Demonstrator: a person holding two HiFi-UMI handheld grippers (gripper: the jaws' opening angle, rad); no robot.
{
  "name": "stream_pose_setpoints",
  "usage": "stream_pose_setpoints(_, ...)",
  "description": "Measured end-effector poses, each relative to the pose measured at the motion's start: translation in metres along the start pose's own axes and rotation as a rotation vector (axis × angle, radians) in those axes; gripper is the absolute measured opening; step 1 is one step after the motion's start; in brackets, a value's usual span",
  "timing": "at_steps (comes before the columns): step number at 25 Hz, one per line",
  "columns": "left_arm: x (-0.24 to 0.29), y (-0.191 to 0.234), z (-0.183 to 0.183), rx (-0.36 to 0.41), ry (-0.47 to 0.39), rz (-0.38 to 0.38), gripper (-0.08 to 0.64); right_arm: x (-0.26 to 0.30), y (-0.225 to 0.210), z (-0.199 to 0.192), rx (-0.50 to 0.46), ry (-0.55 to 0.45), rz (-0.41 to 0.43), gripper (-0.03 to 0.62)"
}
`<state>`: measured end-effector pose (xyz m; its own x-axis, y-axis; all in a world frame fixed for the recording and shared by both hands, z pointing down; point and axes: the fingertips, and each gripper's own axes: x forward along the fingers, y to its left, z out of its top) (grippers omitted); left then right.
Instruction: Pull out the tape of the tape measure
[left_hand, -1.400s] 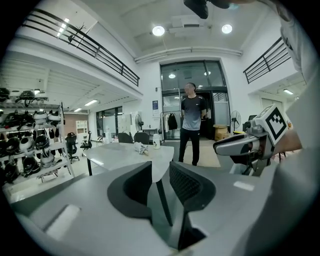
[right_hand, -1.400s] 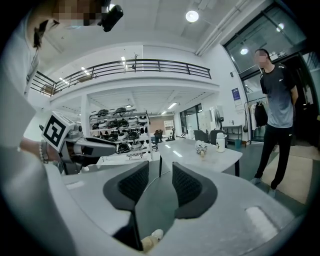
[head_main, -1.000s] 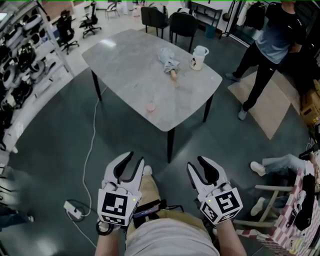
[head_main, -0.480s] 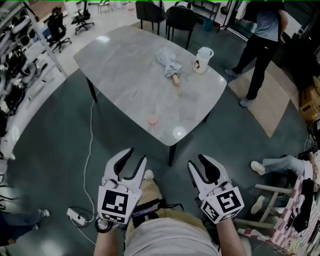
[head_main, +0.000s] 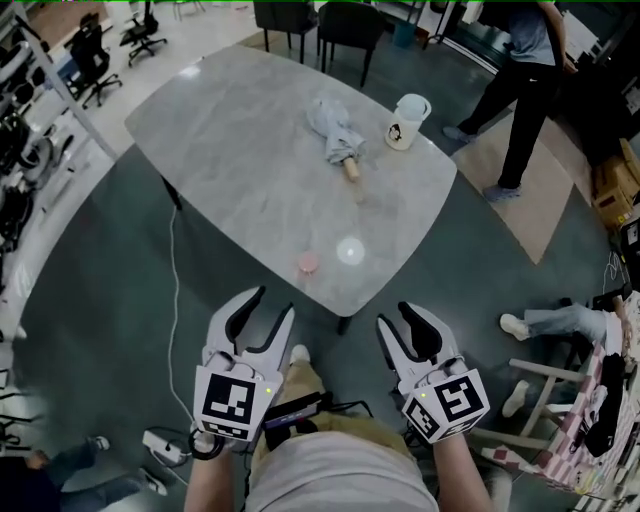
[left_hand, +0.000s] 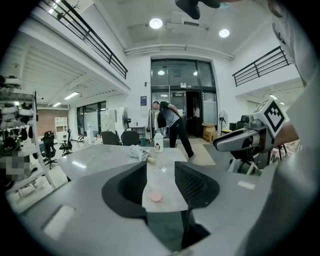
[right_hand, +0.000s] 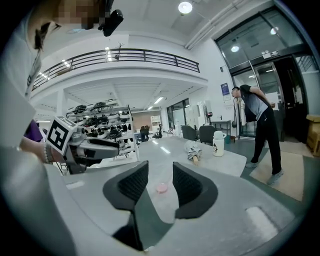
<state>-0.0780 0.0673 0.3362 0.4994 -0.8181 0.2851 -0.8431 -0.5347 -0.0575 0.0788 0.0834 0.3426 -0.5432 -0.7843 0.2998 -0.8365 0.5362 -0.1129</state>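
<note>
With left gripper (head_main: 268, 305) jaws just been opening, nothing btwn them, and right gripper (head_main: 398, 320) spread & empty too, we're short of the small pink tape measure (head_main: 308, 262) near the table (head_main: 230, 150) edge, so a clumsy nudge cld knock it off, or the unpinned case slides w/ the tape.

Open floor (head_main: 120, 260) lies between your left gripper (head_main: 270, 302), jaws just opening on nothing, your right gripper (head_main: 396, 316) and the table (head_main: 220, 130) edge ahead. Just past that edge sits the pink tape measure (head_main: 308, 261). The umbrella (head_main: 335, 135) and mug (head_main: 405, 120) stand far beyond it.
</note>
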Motion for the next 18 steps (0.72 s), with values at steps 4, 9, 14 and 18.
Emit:
stream_pose_setpoints(4, 0.017, 0.02, 0.0, 0.006, 0.008, -0.03, 0.175, 0.021, -0.005, 0.008, 0.009, 0.003, -0.023, 0.149)
stream_pose_setpoints(9, 0.039, 0.04, 0.0, 0.022, 0.0, -0.067, 0.186, 0.044, -0.012, 0.014, 0.013, 0.01, -0.05, 0.149)
stream_pose_setpoints(14, 0.058, 0.049, -0.008, 0.06, 0.008, -0.112, 0.195, 0.061, -0.019, 0.018, 0.02, 0.015, -0.074, 0.149)
stream_pose_setpoints(18, 0.071, 0.053, -0.02, 0.092, 0.026, -0.148, 0.203, 0.073, -0.023, 0.016, 0.022, 0.03, -0.085, 0.149)
